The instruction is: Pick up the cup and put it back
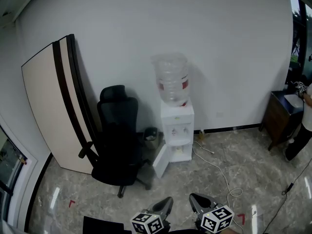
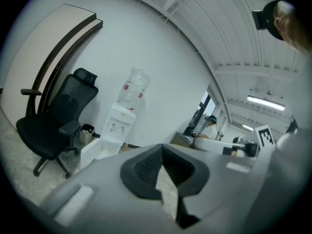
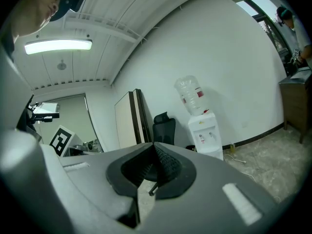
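Note:
No cup shows in any view. In the head view both grippers sit at the bottom edge, side by side, over the marble floor: my left gripper [image 1: 164, 206] and my right gripper [image 1: 199, 200], each with its marker cube behind it. The left gripper [image 2: 162, 149] has its black pads meeting at the tip, with nothing between them. The right gripper [image 3: 154, 146] is shut too and holds nothing. Both point roughly level toward a white water dispenser [image 1: 176, 126] against the far wall, with a clear bottle [image 1: 171, 79] on top.
A black office chair [image 1: 117, 140] stands left of the dispenser, and a small bin [image 1: 151, 138] sits between them. A large board [image 1: 53, 101] leans on the wall. The dispenser's lower door [image 1: 162, 161] hangs open. A white cable [image 1: 219, 169] trails across the floor. A brown cabinet [image 1: 280, 116] and a person [image 1: 304, 123] are at the right.

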{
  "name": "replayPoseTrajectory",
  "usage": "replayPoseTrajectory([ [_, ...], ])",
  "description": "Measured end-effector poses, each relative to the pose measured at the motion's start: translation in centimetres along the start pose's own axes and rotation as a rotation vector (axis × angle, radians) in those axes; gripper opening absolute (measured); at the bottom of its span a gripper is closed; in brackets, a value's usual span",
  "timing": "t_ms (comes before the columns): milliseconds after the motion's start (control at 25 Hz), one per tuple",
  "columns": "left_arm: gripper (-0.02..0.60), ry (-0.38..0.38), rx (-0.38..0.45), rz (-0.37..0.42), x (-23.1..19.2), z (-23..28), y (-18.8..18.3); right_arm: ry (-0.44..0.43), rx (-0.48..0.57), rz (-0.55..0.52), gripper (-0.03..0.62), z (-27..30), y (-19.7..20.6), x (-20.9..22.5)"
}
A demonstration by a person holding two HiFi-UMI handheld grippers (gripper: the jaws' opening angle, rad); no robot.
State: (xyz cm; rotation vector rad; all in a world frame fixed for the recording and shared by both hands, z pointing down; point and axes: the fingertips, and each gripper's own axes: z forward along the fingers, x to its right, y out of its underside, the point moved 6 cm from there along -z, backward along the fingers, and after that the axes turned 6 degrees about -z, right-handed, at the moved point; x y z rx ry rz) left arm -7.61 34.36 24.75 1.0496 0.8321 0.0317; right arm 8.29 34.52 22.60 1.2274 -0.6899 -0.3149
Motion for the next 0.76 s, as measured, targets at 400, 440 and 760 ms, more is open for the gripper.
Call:
replayPoseTrajectory([
  [400,0.005,0.037,-0.022,0.031,1.3,-0.3,0.3,0.016,0.02,0.003,0.008,-1.2,0.4,-0.6],
  [440,0.005,0.032,-0.024,0.031,1.6,-0.3,0.1,0.017,0.022,0.005,0.008,-1.3,0.4,-0.5],
  [760,0.005,0.075,-0.032,0.05,0.8,0.7,0.9,0.004,0.019,-0.021,0.008,-0.6,0.2,-0.6],
])
